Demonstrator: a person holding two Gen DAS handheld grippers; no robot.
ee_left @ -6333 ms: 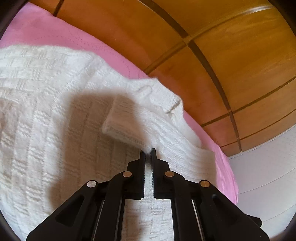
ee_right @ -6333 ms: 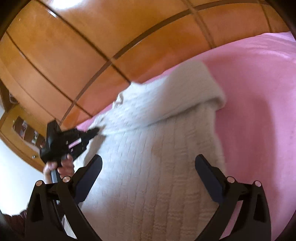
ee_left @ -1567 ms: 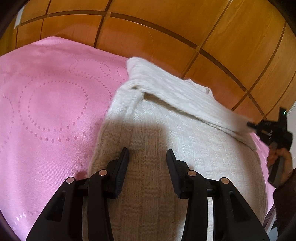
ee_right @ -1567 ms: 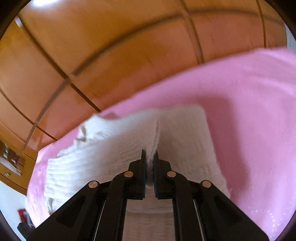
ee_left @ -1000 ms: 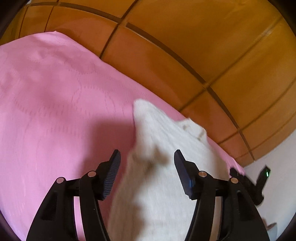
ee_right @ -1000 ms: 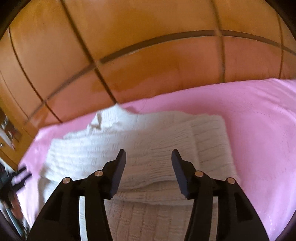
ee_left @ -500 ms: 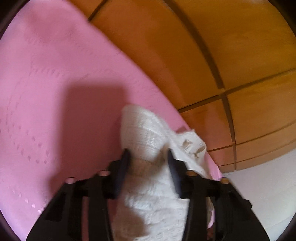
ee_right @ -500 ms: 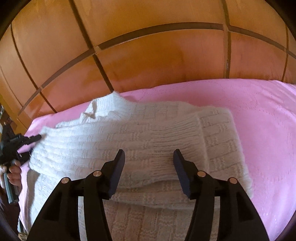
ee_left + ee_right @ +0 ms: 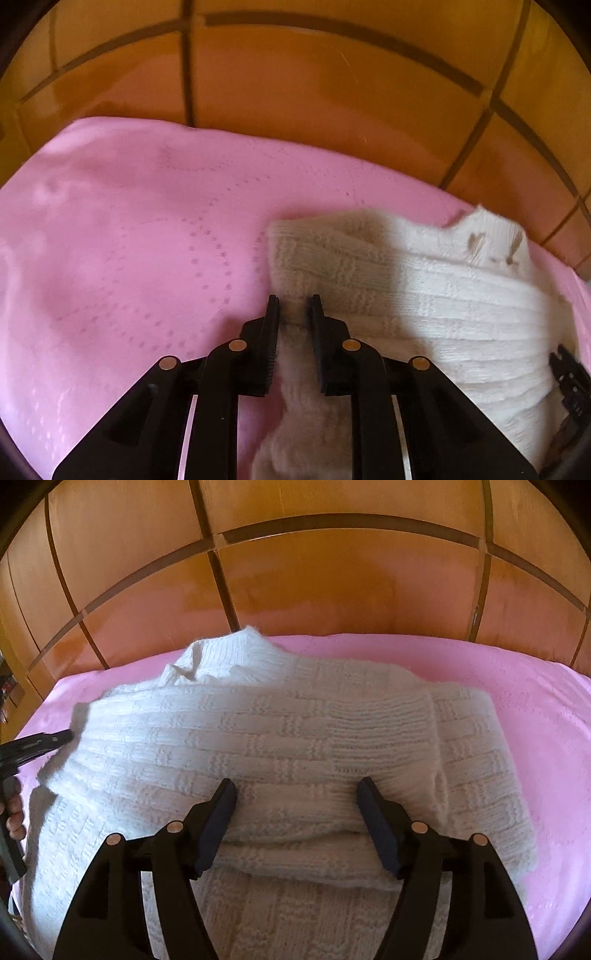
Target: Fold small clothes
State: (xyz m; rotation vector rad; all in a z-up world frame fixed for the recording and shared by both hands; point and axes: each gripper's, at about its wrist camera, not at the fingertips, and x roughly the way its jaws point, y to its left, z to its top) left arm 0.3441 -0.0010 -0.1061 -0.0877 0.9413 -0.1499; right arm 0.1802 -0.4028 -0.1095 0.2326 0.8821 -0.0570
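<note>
My left hand-held gripper (image 9: 293,301) has just closed its jaws on the left edge of the white knit sweater (image 9: 280,738). A second ago they stood wide to either side of that edge; now a ridge of knit is squeezed between the pads, and the cloth runs back between the fingers toward the camera. From the right wrist view I can see its tip (image 9: 55,738) meeting the sweater's left side, with my hand (image 9: 13,812) on the handle below it.

My right hand-held gripper (image 9: 295,788) has done the opposite. A moment ago it was pinching the sleeve; now its jaws have just been opening and stand spread, clear of the knit, hovering over the near edge of the folded sleeve. Nothing is pressed between them.

The sweater lies on the pink bedspread (image 9: 535,701), in front of the wooden headboard (image 9: 332,590), collar at the far side. The sleeve I let go lies flat across the chest, its cuff toward the right, so I judge the sleeve fold done. With the left side now gripped, I take the next step to be folding that side over toward the middle. The knit is thick and soft, so a small pinch could slip; I would lift slowly and watch that the laid sleeve is not dragged out of place.
</note>
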